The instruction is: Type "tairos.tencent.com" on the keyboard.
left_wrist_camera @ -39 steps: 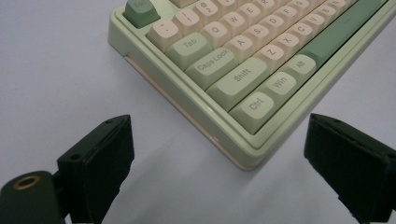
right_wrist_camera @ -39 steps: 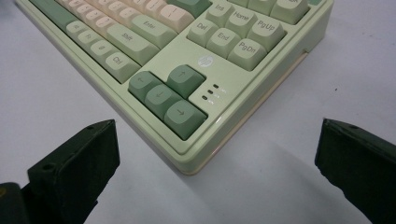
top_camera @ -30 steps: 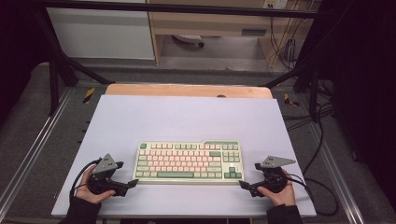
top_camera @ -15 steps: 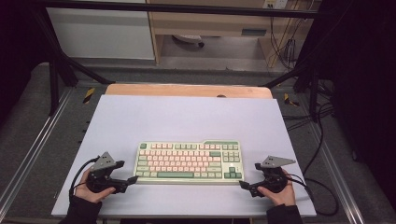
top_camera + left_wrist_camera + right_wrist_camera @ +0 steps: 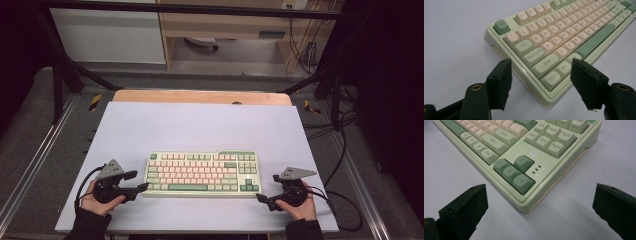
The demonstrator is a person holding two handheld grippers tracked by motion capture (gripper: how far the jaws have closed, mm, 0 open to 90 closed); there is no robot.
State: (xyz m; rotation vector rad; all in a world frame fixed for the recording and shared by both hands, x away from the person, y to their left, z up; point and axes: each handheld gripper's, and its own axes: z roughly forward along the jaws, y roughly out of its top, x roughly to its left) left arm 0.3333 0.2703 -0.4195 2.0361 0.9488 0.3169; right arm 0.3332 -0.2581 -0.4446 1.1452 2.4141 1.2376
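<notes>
looks like the approach step: left gripper (image 5: 142, 188) and right gripper (image 5: 261, 198), jaws wide and empty, flank the green-and-cream plastic keyboard (image 5: 202, 173). next move probably calls for closing on both near corners evenly.

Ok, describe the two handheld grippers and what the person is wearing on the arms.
Both the left gripper and the right gripper have black bodies with two flat black jaws. Each carries a grey three-cornered plate on top and trails a black cable. Brass-coloured inserts sit in the jaw mounts in the left gripper view. The person wears dark sleeves with cuffs at the wrists.
</notes>
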